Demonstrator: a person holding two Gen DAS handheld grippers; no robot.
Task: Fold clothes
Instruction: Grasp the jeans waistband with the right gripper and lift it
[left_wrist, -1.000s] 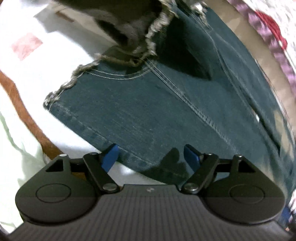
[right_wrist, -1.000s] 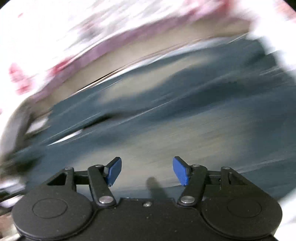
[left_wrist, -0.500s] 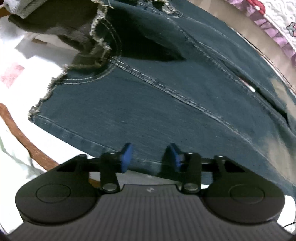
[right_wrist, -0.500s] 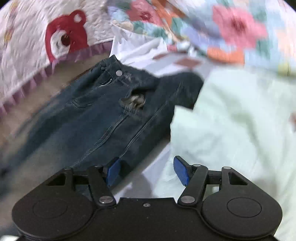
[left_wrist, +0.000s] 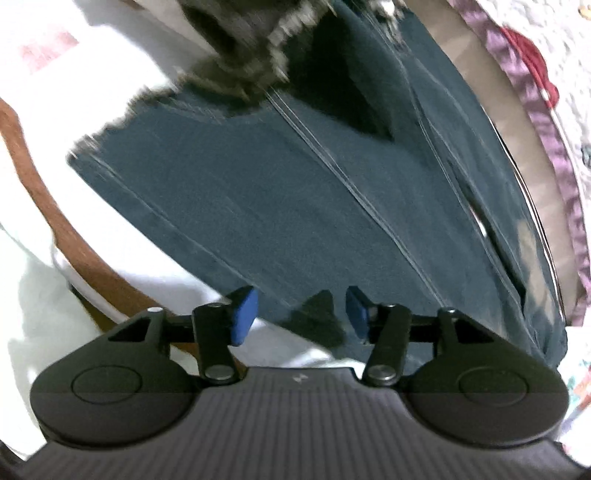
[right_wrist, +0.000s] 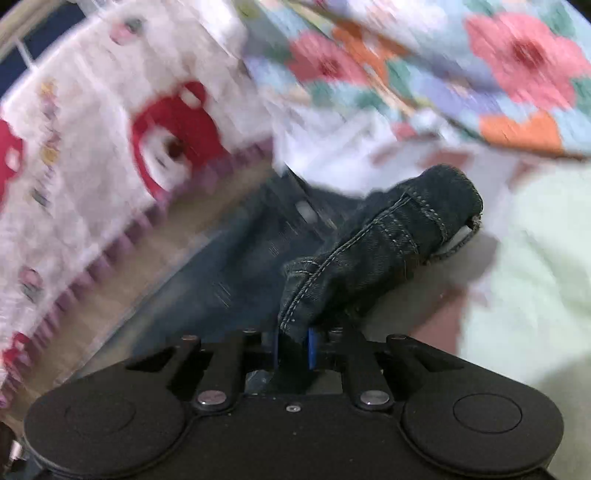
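Jeans (left_wrist: 295, 192): dark blue denim, spread flat across a white sheet (left_wrist: 74, 74) in the left wrist view; pale stitched seams running diagonally from upper middle to lower right; frayed, whitish raw hem at upper left, blurred.
Jeans, far end: waistband corner (right_wrist: 388, 251) bunched and lifted off the bed in the right wrist view, contrast stitching sharp, the rest of the garment trailing away to the left in blur.
Left gripper (left_wrist: 301, 317): poised over the near edge of the denim, blue pads (left_wrist: 243, 314) apart and widening; cloth under the gap but not pressed by either pad, so nothing pinched.
Right gripper (right_wrist: 293, 349): jaws closing, drawn nearly together on a fold of the waistband; denim rising straight out from between the blue pads (right_wrist: 312, 347), clamped.
Dark grey cloth (left_wrist: 236, 33): lying at the top of the left wrist view, over or beside the frayed hem; too blurred to tell which.
Brown band (left_wrist: 66, 229): curved stripe on the white sheet, left of the jeans, passing behind the left finger arm.
Bear-print blanket (right_wrist: 110, 147): white with red bear shapes and a purple fringe, left of the jeans in the right wrist view; same fringe along the right edge in the left wrist view.
Floral quilt (right_wrist: 461, 66): pink, orange and blue flowers, upper right, beyond the lifted waistband.
Pale green fabric (right_wrist: 535, 277): right of the held denim, flat on the bed.
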